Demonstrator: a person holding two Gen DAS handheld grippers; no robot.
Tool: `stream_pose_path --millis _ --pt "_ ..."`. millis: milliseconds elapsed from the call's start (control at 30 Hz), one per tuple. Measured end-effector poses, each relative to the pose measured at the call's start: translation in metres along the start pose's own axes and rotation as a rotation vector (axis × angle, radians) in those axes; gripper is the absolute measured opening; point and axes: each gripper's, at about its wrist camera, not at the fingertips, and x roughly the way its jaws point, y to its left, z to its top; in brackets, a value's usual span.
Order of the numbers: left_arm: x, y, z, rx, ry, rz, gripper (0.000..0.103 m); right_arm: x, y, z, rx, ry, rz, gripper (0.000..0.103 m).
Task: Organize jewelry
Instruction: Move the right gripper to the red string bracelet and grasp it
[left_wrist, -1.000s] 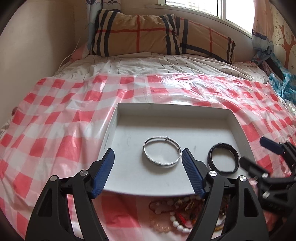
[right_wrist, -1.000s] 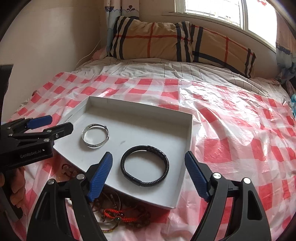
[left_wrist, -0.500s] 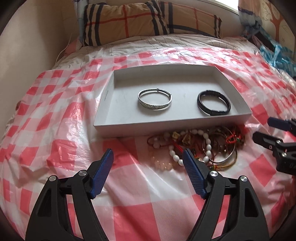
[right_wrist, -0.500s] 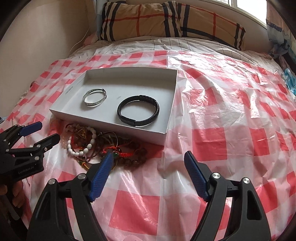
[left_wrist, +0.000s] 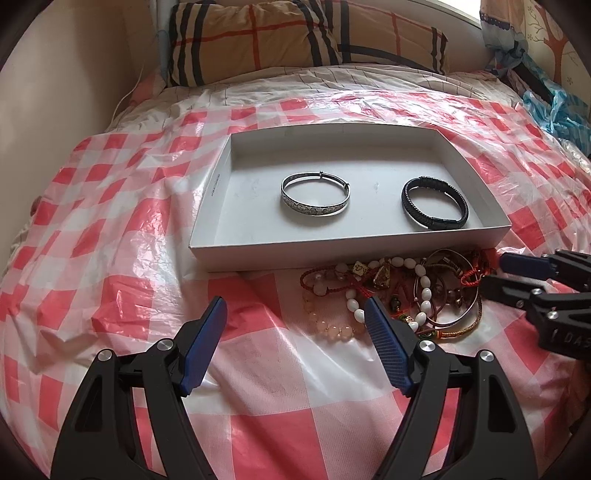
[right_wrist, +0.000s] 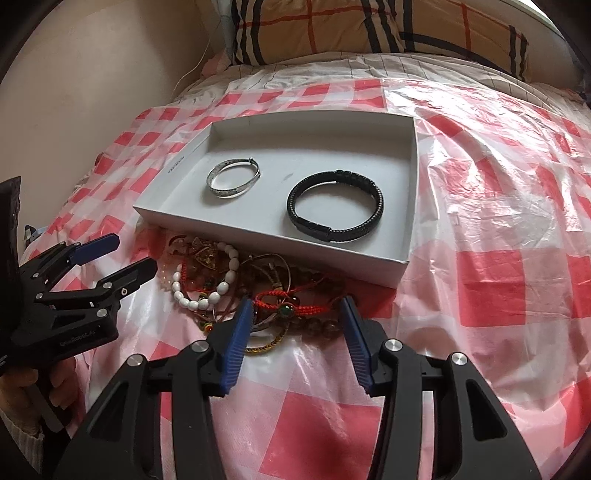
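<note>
A shallow white box (left_wrist: 332, 254) (right_wrist: 258, 240) lies on the bed. In it are a silver bangle (left_wrist: 316, 210) (right_wrist: 225, 192) and a black braided bracelet (left_wrist: 436, 221) (right_wrist: 334, 233). Against its near wall lies a tangled pile of bracelets (left_wrist: 399, 288) (right_wrist: 229, 280). My left gripper (left_wrist: 295, 302) (right_wrist: 131, 254) is open over the cloth at the pile's left edge, holding nothing. My right gripper (right_wrist: 296, 302) (left_wrist: 496, 273) hangs low over the pile's near right part. Its jaws are closing, with a red cord bracelet (right_wrist: 273, 295) between the pads.
A red-and-white checked plastic sheet (left_wrist: 110, 258) covers the bed. A plaid pillow (left_wrist: 295, 33) lies at the head, with a wall on the left. Blue plastic (left_wrist: 554, 107) sits at the far right edge. A hand (right_wrist: 22, 387) holds the left gripper.
Both grippers have drawn back from over the box to its near side and sunk, so the bracelet pile came into view. The right jaws have narrowed. The left jaws stay as wide.
</note>
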Motion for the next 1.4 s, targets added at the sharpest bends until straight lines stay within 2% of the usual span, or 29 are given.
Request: stream_pose_path --millis 67,100,200,233,567,733,800,867,933,967,1100,1200,1300,1333,1400 --pt "0.0 0.0 0.0 0.002 0.001 0.003 0.073 0.006 0.003 0.002 -0.012 0.013 0.006 0.043" --pt "0.001 0.001 0.0 0.002 0.003 0.004 0.073 0.008 0.005 0.002 -0.021 0.02 0.011 0.028" --pt "0.003 0.004 0.001 -0.001 0.011 0.004 0.073 0.003 0.006 -0.001 -0.033 0.006 0.022 0.011" --pt "0.004 0.005 0.001 -0.004 0.015 -0.001 0.073 0.001 0.006 -0.001 -0.038 -0.004 0.013 0.009" --pt "0.009 0.008 0.001 -0.016 0.039 -0.069 0.073 -0.021 -0.019 -0.005 0.054 -0.054 -0.026 0.009" --pt "0.01 0.003 0.007 -0.041 0.028 -0.203 0.073 -0.025 -0.023 -0.003 0.068 -0.069 -0.021 0.008" --pt "0.018 -0.003 0.01 -0.044 0.039 -0.221 0.073 -0.025 -0.022 -0.003 0.069 -0.071 -0.018 0.009" --pt "0.028 -0.008 0.012 -0.044 0.063 -0.209 0.062 -0.025 -0.023 -0.003 0.072 -0.073 -0.016 0.009" --pt "0.037 -0.011 0.011 -0.054 0.093 -0.208 0.044 -0.026 -0.025 -0.003 0.082 -0.073 -0.012 0.009" --pt "0.037 -0.012 0.01 -0.05 0.093 -0.202 0.042 -0.025 -0.026 -0.003 0.087 -0.072 -0.01 0.009" --pt "0.04 -0.017 0.009 -0.033 0.103 -0.23 0.024 -0.025 -0.026 -0.003 0.09 -0.066 -0.005 0.009" --pt "0.036 -0.016 0.009 -0.031 0.093 -0.247 0.016 -0.023 -0.025 -0.003 0.091 -0.056 -0.008 0.009" --pt "0.032 -0.01 0.009 -0.045 0.098 -0.28 0.015 -0.023 -0.027 -0.003 0.097 -0.05 -0.01 0.009" --pt "0.028 -0.008 0.009 -0.046 0.091 -0.287 0.008 -0.023 -0.027 -0.004 0.098 -0.047 -0.01 0.009" --pt "0.022 -0.003 0.009 -0.043 0.078 -0.289 0.008 -0.022 -0.028 -0.004 0.099 -0.042 -0.013 0.009"
